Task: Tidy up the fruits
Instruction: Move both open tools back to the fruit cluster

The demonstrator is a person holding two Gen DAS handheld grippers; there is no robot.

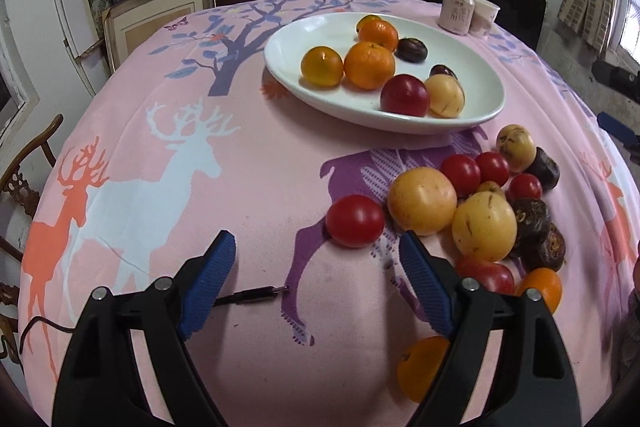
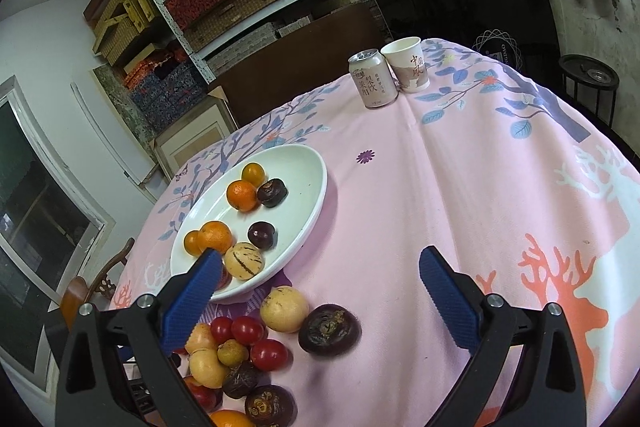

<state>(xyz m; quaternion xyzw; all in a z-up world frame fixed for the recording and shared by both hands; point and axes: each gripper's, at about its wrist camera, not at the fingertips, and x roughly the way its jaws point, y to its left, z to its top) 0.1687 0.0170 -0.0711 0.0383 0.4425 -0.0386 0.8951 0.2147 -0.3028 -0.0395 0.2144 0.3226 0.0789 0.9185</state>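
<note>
1. The left hand-held gripper (image 1: 316,267) has its ribbed blue pads spread wide with nothing between them but bare cloth; it points steeply down at the worktop (image 1: 248,195).
2. Just ahead of it and a little to the right lies a red tomato (image 1: 355,221), close to the right pad's tip. This looks the likeliest next pick: it sits at the near edge of the loose fruit heap (image 1: 480,203), apart from the rest on its left side.
3. The tomato is round, so no long axis dictates the approach; the jaws only need to shift right and forward to straddle it. Its skin is smooth and glossy, probably slippery and soft, so a gentle squeeze seems wise.
4. Touching it on the right is a large pale yellow fruit (image 1: 422,201), matte and slightly speckled; a pad could nudge it.
5. The right hand-held gripper (image 2: 320,275) stands fully spread and empty, hovering over the near rim of the white plate (image 2: 312,211), with the heap below and to its left.
6. The left one appears nearer the tomato.
7. The plate, a shallow glazed oval, already carries oranges (image 1: 369,65), dark wrinkled fruits and a striped yellow one (image 2: 244,261).
8. The pink deer-print cloth is soft and woven; round fruit may roll little on it.
</note>
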